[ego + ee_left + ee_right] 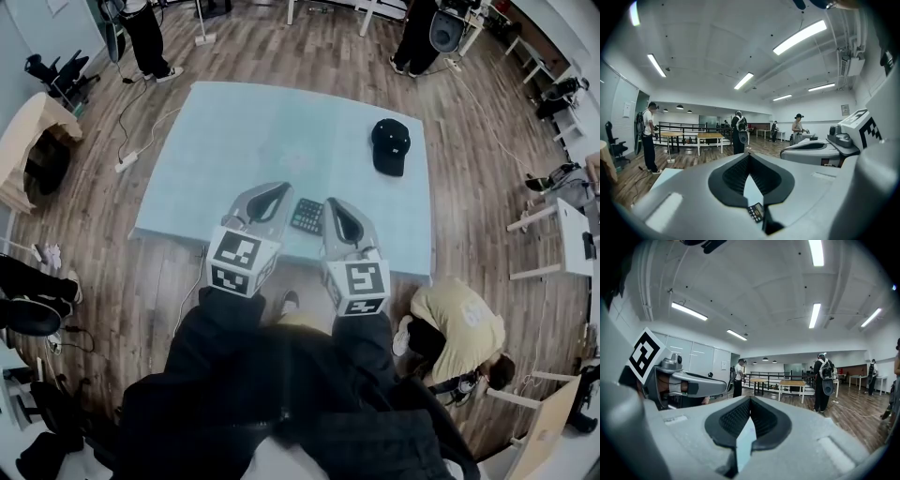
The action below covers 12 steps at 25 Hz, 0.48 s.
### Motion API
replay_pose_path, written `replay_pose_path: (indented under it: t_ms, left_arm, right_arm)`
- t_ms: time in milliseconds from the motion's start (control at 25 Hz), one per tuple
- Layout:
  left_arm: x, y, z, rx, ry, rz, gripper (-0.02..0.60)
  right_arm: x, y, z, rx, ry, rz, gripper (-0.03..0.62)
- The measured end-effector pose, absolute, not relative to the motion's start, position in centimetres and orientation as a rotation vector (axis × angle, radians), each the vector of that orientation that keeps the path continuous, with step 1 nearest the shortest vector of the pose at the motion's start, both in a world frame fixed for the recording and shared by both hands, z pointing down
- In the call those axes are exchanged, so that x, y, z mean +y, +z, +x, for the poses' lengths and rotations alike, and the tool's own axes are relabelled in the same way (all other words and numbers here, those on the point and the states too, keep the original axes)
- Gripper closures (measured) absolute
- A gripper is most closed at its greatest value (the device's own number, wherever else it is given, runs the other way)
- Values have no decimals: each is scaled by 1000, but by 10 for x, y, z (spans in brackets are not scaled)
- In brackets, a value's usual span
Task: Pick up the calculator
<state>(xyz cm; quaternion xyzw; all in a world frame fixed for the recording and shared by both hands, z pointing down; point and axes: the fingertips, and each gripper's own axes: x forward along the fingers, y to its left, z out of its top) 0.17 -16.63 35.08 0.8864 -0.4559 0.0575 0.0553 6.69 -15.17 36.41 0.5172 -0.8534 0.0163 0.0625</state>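
A pale blue counter (pixel 244 141) is spread across the middle of the head view. The left gripper (pixel 279 188) and right gripper (pixel 331 201) are held side by side over its lower edge, each with jaws pressed together on nothing. A black cap (pixel 390 145) is seen at the counter's upper right, and the calculator (pixel 307 216) is laid flat between the two grippers.

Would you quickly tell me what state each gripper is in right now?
Left gripper: shut, holding nothing.
Right gripper: shut, holding nothing.
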Motion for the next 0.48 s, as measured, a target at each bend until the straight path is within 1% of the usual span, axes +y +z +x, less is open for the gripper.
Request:
replay_pose_path:
  t_ms: [240, 480]
  left_arm:
    - [-216, 365, 31, -1350, 238, 2677, 584]
    - [-245, 395, 40, -1324, 329, 2621, 584]
  right_arm:
    - [-201, 379, 94, -2576, 124, 1553, 594]
    - [-229, 408, 108, -2549, 235, 1534, 594]
